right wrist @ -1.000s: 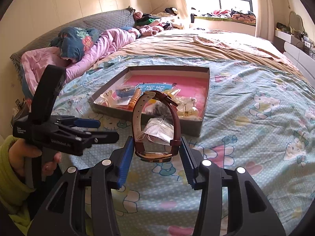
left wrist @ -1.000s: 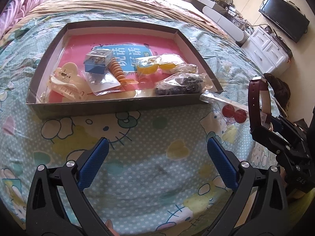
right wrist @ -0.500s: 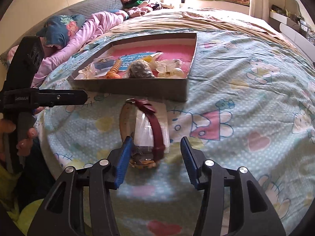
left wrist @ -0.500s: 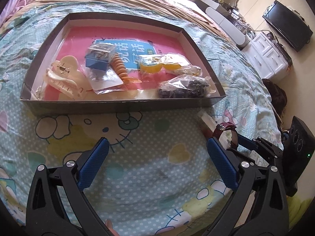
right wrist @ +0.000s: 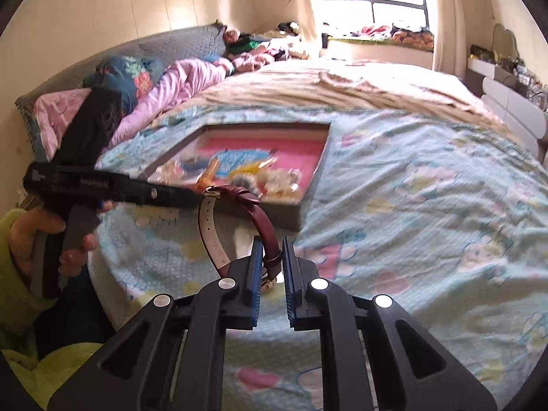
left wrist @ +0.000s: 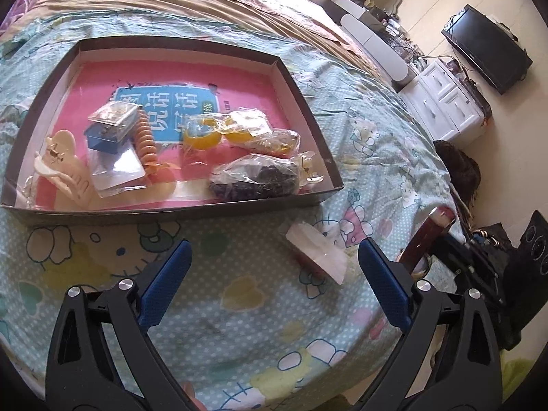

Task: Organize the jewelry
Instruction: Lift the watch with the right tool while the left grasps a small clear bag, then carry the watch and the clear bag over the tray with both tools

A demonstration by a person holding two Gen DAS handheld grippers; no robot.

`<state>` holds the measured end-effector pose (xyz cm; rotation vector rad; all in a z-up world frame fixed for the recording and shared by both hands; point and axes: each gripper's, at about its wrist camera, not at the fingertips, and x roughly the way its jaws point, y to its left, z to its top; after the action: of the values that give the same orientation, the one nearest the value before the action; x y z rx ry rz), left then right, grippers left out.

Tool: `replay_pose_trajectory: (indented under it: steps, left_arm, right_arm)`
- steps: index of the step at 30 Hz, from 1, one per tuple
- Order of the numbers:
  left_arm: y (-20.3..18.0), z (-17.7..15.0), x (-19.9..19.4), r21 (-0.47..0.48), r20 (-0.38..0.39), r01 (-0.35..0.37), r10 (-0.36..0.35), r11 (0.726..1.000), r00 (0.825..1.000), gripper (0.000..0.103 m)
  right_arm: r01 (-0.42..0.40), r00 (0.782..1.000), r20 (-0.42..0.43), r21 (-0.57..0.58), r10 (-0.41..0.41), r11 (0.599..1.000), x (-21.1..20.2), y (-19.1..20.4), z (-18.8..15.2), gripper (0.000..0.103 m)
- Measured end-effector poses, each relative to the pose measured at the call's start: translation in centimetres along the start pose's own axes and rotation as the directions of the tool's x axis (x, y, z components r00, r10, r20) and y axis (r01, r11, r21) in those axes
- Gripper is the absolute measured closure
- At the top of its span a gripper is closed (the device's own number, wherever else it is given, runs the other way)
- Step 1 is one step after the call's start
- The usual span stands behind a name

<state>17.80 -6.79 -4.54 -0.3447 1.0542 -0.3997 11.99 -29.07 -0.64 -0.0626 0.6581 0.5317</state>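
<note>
A dark cardboard box with a pink floor lies on the bed and holds bagged jewelry and hair clips; it also shows in the right wrist view. My right gripper is shut on a maroon-strapped watch, held above the bedspread in front of the box. The watch shows at the right of the left wrist view. My left gripper is open and empty above the bedspread. A clear plastic bag with red beads lies between its fingers, in front of the box.
The bed has a Hello Kitty bedspread. White drawers and a television stand off the bed's right side. Pillows and pink bedding lie at the head of the bed.
My right gripper closed on the watch, which had been resting on the plastic bag, and lifted it. The left gripper stayed open and shifted little.
</note>
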Motion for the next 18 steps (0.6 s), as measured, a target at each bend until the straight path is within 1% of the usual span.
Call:
replay_pose_trajectory:
  steps: [1,5,7,8,11,12,13,14,15,16,18]
  left_arm:
    - [-0.2,0.0,0.5,-0.001,-0.014,0.006,-0.006,1.0,1.0,0.02]
    - [-0.7,-0.4,3.4,-0.069,-0.096,0.084,-0.091,0.994,0.991,0.023]
    - [-1.1,-0.8,4.6,-0.092,-0.121,0.099,-0.11,0.991,0.987,0.034]
    - [-1.4,-0.9,5.1,-0.094,-0.122,0.091,-0.102,0.991,0.987,0.035]
    - [-2.5,-0.9,5.9,-0.07,-0.104,0.043,-0.051,0.997,0.993,0.039]
    - [-2.8,-0.9,6.0,-0.066,-0.095,0.033,-0.039,0.997,0.995,0.044]
    - [-3.2,-0.8,6.2,-0.054,-0.09,0.023,-0.027,0.998,0.996,0.06]
    - [-3.4,-0.8,6.5,-0.043,-0.091,0.012,-0.016,0.999,0.996,0.072]
    - [-3.5,-0.9,6.8,-0.039,-0.093,0.012,-0.015,0.999,0.996,0.08]
    - [-3.7,-1.0,6.9,-0.028,-0.089,0.01,-0.012,1.0,0.996,0.081]
    - [-4.4,-1.2,6.5,0.029,-0.07,-0.003,0.005,1.0,0.998,0.082]
  right_arm:
    - [0.022,1.0,0.02,0.006,-0.022,1.0,-0.6,-0.6,0.4,0.092]
    - [0.072,0.994,0.079,0.04,-0.075,0.997,-2.1,-2.7,1.7,0.092]
    - [0.088,0.991,0.1,0.048,-0.093,0.995,-2.7,-3.5,2.1,0.092]
    - [0.094,0.989,0.109,0.05,-0.099,0.994,-2.9,-3.8,2.3,0.092]
    - [0.099,0.987,0.123,0.058,-0.106,0.993,-3.1,-4.4,2.5,0.092]
    - [0.098,0.986,0.125,0.06,-0.105,0.993,-3.1,-4.6,2.5,0.092]
    - [0.097,0.986,0.127,0.062,-0.105,0.993,-3.0,-4.8,2.5,0.092]
    - [0.097,0.986,0.128,0.065,-0.105,0.993,-2.9,-4.9,2.5,0.092]
    - [0.098,0.986,0.128,0.068,-0.106,0.993,-2.8,-4.9,2.5,0.092]
    - [0.094,0.986,0.129,0.072,-0.103,0.993,-2.7,-5.1,2.5,0.092]
    - [0.088,0.987,0.129,0.073,-0.097,0.993,-2.5,-5.0,2.6,0.092]
